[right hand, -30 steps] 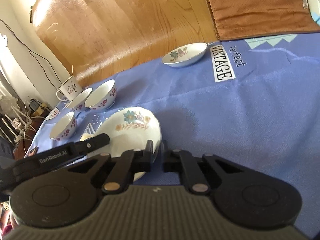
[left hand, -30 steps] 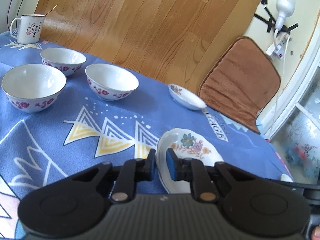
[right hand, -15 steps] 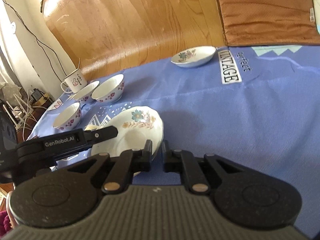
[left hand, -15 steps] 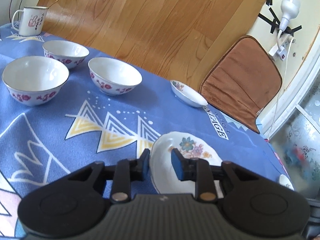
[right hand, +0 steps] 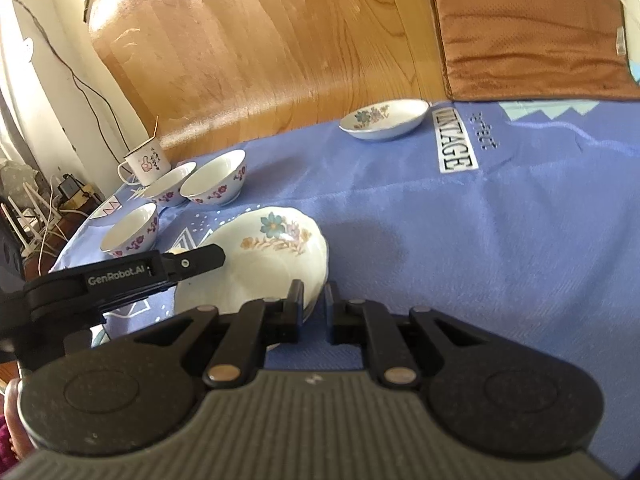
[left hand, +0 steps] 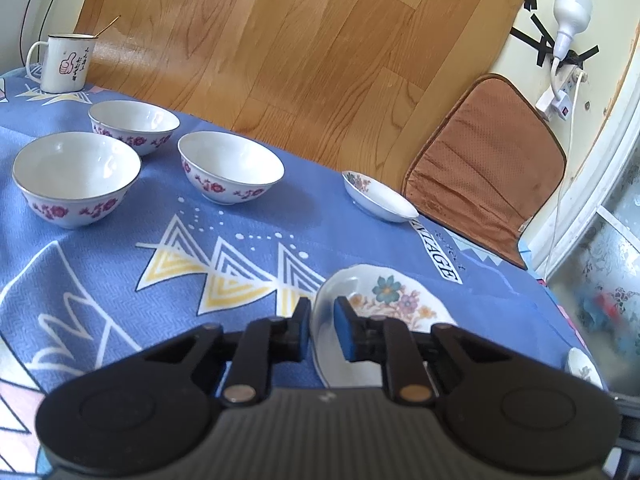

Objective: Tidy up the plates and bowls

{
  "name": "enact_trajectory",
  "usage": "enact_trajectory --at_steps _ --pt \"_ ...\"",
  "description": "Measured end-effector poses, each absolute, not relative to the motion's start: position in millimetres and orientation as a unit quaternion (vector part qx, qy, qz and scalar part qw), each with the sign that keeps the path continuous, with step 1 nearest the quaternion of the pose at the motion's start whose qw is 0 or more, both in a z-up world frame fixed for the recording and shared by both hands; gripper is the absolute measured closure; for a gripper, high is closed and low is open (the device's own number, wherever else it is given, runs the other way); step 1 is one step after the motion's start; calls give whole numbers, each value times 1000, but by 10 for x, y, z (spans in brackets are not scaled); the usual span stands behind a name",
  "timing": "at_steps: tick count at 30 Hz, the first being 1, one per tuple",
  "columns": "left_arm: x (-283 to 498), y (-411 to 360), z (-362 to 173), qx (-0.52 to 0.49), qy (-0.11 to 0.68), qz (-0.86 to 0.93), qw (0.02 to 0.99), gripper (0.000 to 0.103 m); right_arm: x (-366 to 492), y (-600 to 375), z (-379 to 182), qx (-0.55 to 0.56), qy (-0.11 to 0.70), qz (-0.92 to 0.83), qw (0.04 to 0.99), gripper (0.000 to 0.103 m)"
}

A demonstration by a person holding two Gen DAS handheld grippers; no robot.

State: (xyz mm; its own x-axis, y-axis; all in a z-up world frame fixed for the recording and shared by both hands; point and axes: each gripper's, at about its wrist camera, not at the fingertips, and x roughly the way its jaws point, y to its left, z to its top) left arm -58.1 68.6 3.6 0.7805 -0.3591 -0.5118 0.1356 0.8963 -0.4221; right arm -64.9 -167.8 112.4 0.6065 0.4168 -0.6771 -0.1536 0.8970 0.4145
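Grippers flank one plate (left hand: 394, 296) on the blue cloth (left hand: 120, 280). Left gripper (left hand: 322, 330), angled down, has just been closing and pinches the plate's left rim. Right gripper (right hand: 314, 312), tilted steeper, clamps the opposite edge. Three bowls (left hand: 230, 172) sit well beyond.

Blue tablecloth (left hand: 120, 264), bowls (left hand: 230, 172), plates (left hand: 380, 198), mug (left hand: 64, 64)

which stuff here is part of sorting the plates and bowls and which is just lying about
Part of the job:
- near flowered plate, its rim between the left gripper fingers
- far flowered plate
- three white bowls with red flowers

Just lying about:
- white mug
- brown cushion
- white bulb taped to the wall
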Motion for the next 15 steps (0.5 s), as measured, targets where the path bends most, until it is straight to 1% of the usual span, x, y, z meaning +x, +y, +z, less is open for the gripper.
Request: enact_trajectory --at_steps 8,15 --pt "-683 534 88 -143 296 -143 933 89 -740 -1745 1166 150 405 157 888 90" --pt "-757 390 148 -133 307 -151 930 89 -849 -1846 1188 153 398 149 892 90"
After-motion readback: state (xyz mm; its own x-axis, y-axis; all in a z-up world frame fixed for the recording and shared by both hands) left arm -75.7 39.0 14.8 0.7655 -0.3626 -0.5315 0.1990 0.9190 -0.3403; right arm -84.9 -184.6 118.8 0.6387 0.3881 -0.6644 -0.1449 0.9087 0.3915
